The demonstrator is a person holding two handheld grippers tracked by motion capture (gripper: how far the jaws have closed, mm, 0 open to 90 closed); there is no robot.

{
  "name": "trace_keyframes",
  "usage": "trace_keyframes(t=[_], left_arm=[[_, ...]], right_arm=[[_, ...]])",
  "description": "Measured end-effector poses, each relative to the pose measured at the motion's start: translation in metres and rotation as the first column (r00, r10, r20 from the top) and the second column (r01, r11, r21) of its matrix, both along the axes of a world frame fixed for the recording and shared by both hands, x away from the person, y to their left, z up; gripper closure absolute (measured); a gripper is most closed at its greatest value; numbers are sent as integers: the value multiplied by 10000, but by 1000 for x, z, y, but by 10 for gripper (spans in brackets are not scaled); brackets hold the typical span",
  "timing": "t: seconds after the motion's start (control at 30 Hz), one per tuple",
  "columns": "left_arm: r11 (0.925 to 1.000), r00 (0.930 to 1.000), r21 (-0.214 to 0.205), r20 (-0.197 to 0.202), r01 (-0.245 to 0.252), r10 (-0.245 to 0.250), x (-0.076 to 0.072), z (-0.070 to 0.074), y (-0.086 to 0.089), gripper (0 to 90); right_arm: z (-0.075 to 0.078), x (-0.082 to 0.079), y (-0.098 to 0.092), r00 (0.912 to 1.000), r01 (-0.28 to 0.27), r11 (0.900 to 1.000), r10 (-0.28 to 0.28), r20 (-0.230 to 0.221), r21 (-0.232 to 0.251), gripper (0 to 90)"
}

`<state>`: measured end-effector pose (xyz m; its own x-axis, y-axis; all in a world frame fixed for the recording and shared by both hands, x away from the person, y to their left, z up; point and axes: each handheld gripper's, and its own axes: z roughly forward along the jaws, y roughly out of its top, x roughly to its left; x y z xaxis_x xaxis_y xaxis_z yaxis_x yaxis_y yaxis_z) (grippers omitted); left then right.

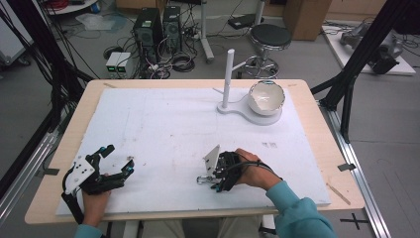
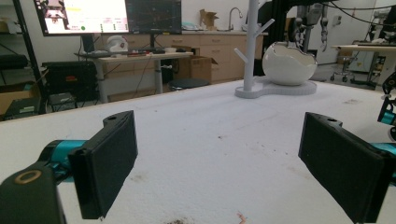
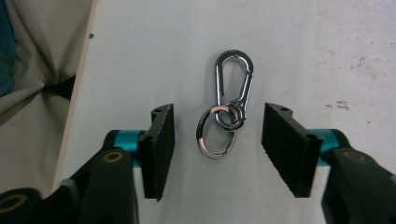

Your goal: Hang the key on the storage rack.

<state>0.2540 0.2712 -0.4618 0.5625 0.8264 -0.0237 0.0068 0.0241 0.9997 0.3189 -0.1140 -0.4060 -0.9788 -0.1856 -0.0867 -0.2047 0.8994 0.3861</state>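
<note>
Right gripper (image 3: 217, 149) wide open, straddling keyring carabiner (image 3: 227, 100) at frame centre on white mat (image 3: 303, 46); likely best lowered squarely, closing on ring cluster so thin metal cannot slip; left gripper (image 2: 219, 163) idle, wide.

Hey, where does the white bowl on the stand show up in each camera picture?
High view: the bowl sits at the table's far right, on the white stand.
Left gripper view: upper right, the bowl beside the stand's post.
Right gripper view: not in it.
Shared landmark: the stand's branched post.
</note>
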Motion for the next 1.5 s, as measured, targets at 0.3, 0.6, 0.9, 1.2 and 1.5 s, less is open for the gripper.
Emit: trace_keyframes(t=[0.3,0.6,0.9,1.2,1.5], left_arm=[[10000,10000,-13,-14,-11,11,0,0,0,121],[10000,10000,-21,-18,-10,10,0,0,0,122],[10000,10000,-18,-20,-5,5,0,0,0,121],[10000,10000,-19,-42,-6,6,0,0,0,121],[10000,10000,-20,-25,0,0,0,0,0,122]], right_arm=[[-2,0,1,9999,-94,9997,96,62,-225,553],[0,0,0,9997,-124,9996,130,211,-264,678],[2,1,-2,9996,216,9996,-212,204,-202,755],[4,2,-1,9992,259,9996,-256,292,-125,806],[4,2,0,9989,366,9992,-362,300,-159,833]])
